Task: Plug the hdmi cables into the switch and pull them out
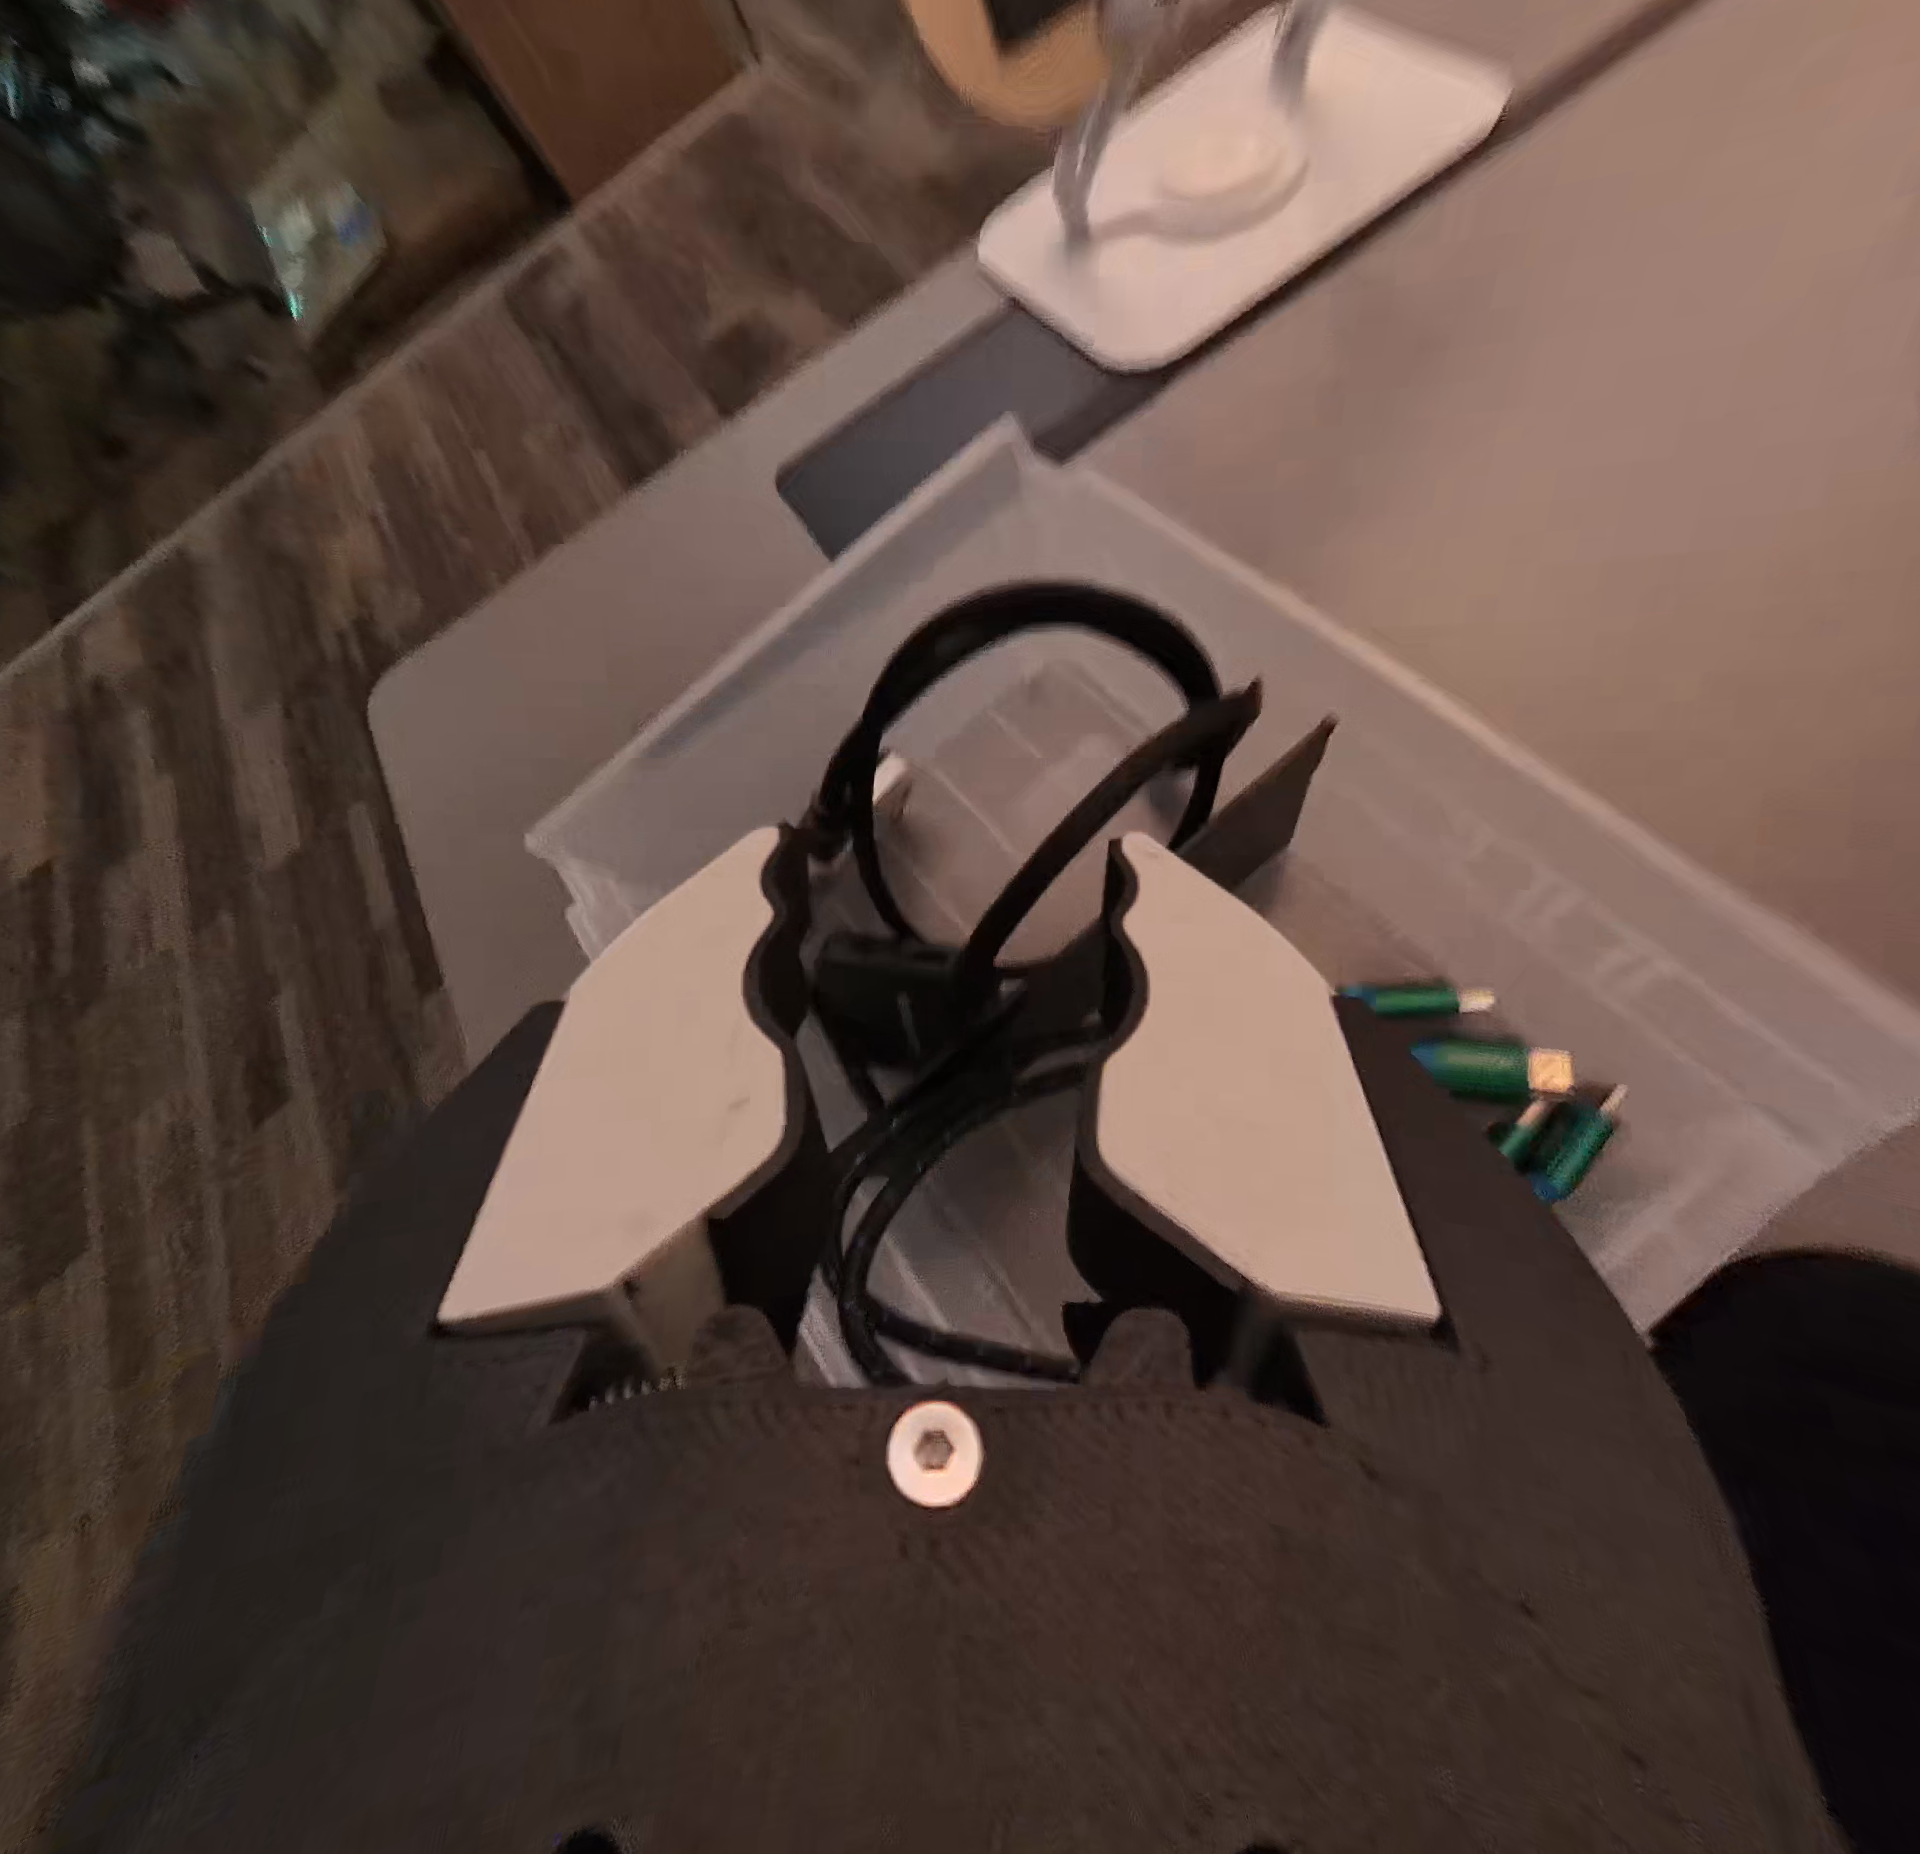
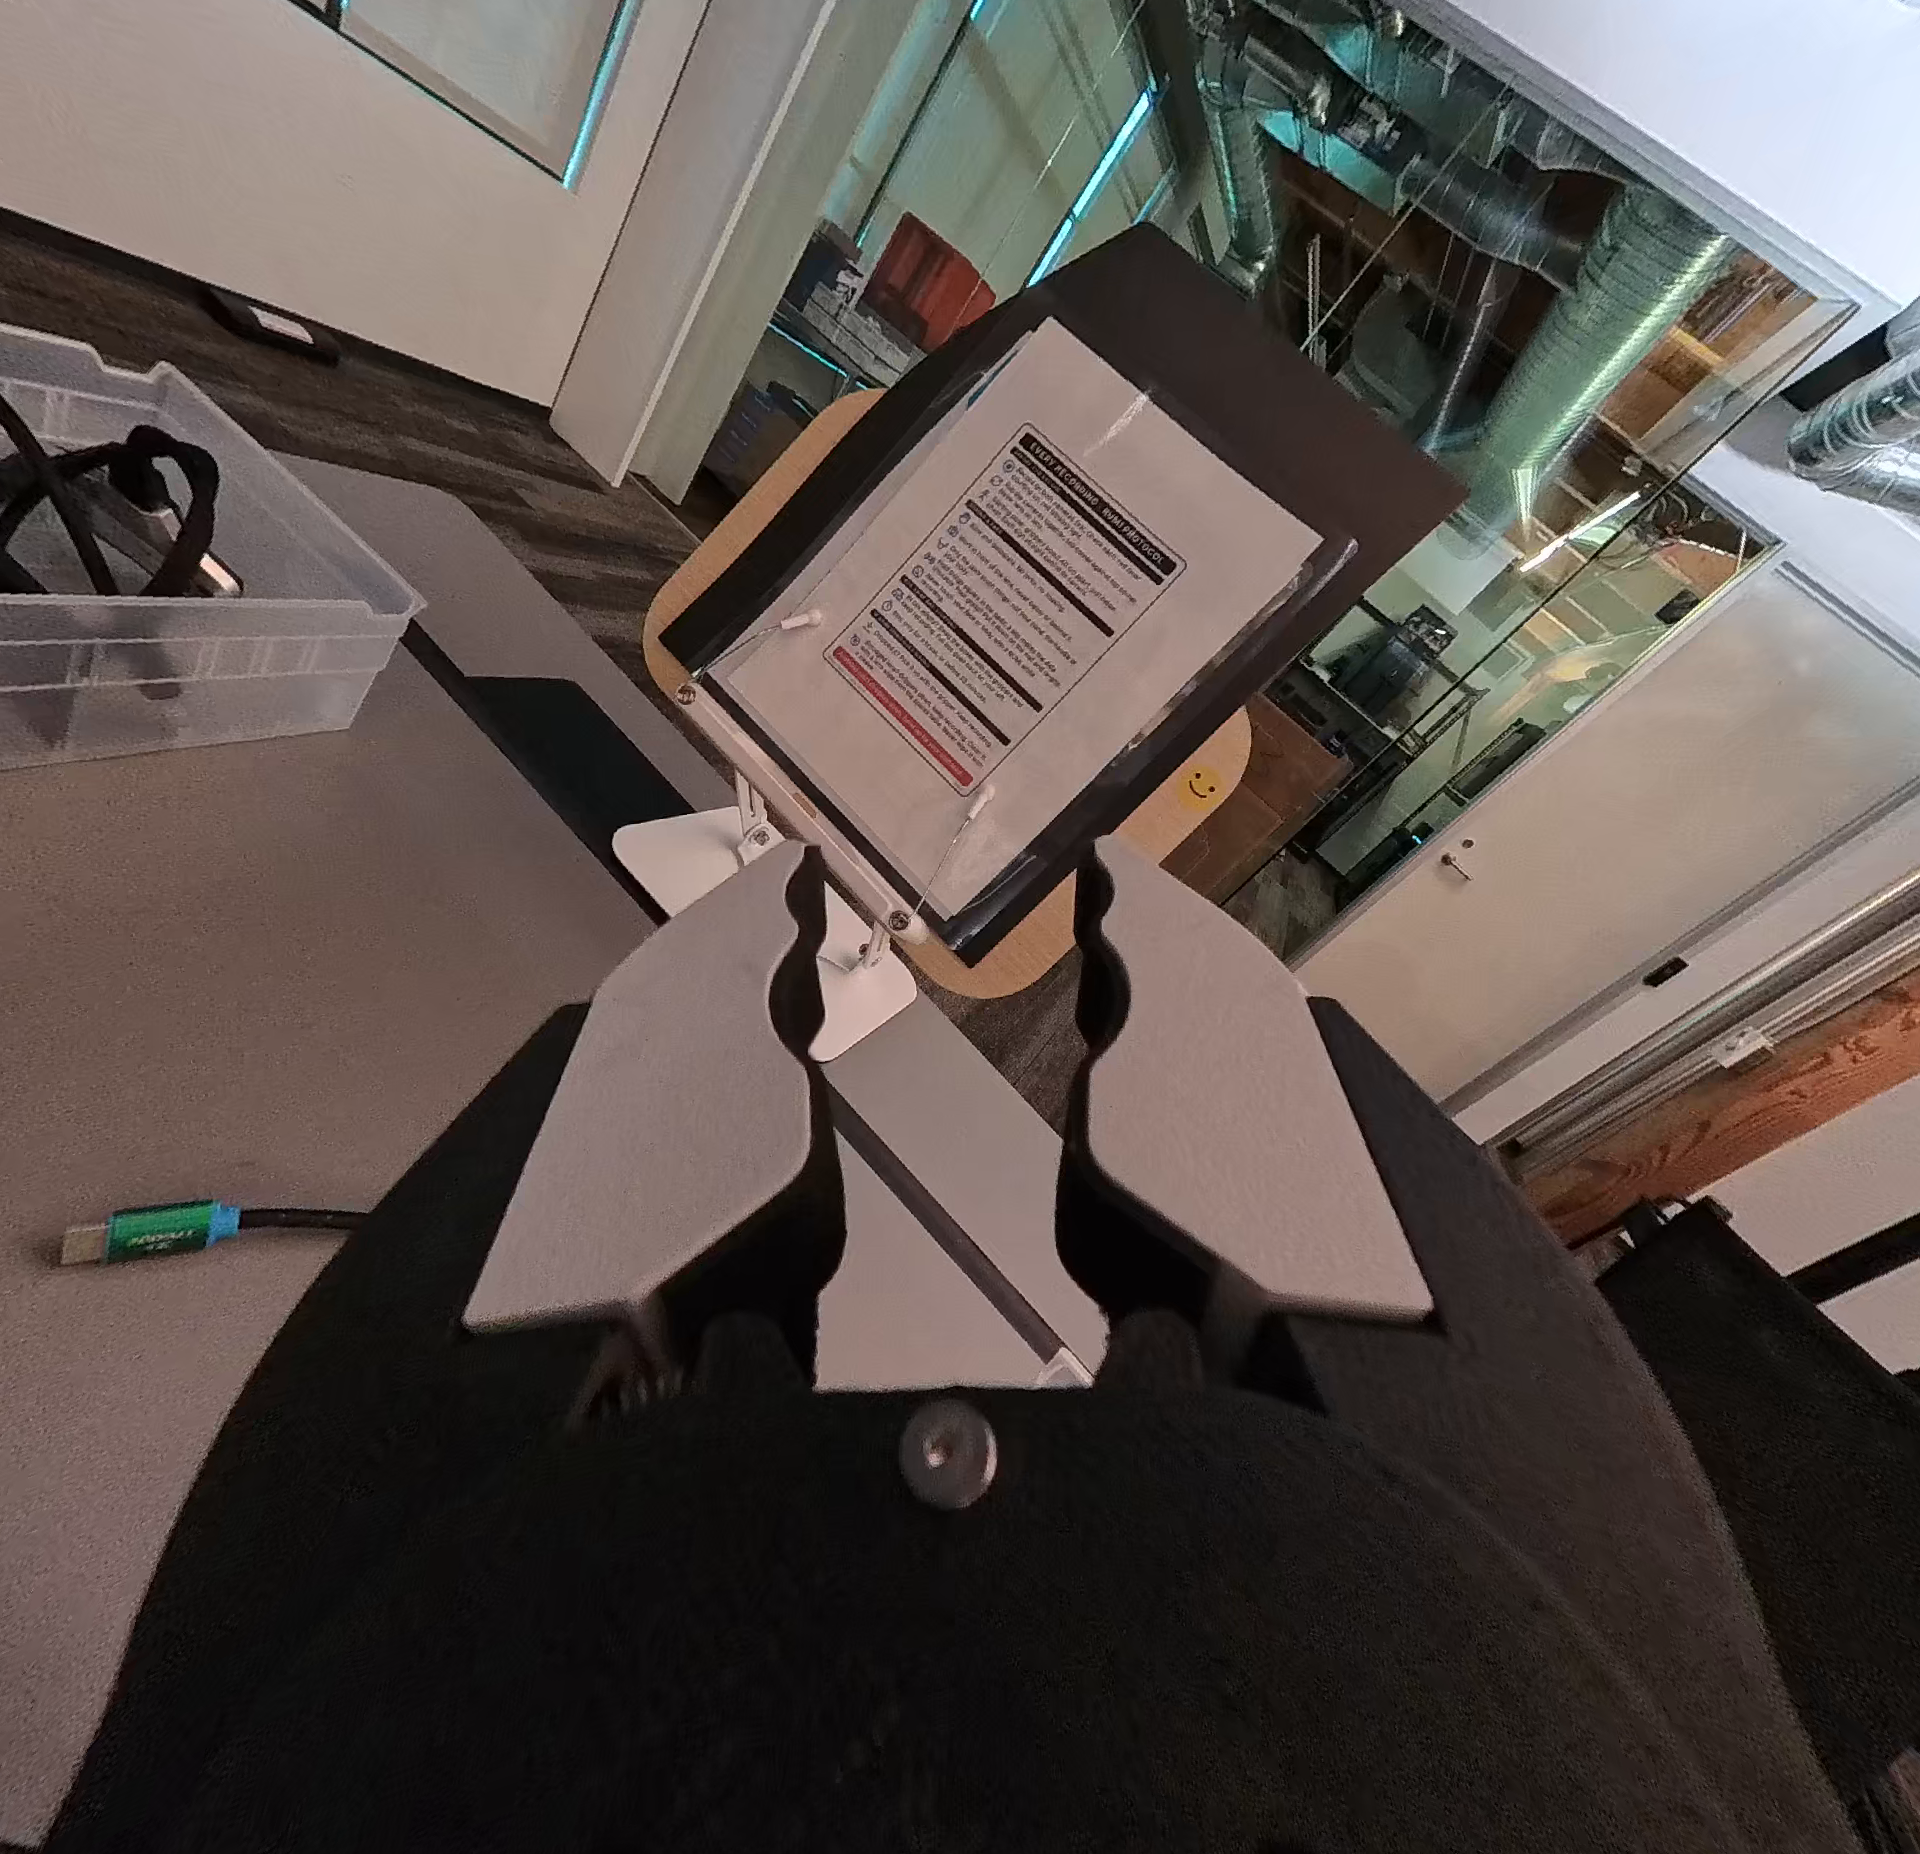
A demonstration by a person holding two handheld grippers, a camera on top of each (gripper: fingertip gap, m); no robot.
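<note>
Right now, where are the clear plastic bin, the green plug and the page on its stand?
Clear plastic bin (image 2: 312,599): right wrist view, on its near corner rim.
Green plug (image 2: 171,1228): right wrist view, on its green shell.
Page on its stand (image 2: 1091,516): right wrist view, on the white sheet.

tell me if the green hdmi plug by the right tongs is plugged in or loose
Loose. The green plug lies flat on the table, its metal tip bare and pointing at nothing. The right tongs are open and empty.

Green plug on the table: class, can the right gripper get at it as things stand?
Probably yes. The right gripper is open and empty, and the green plug lies bare on the table, off to its left.
</note>
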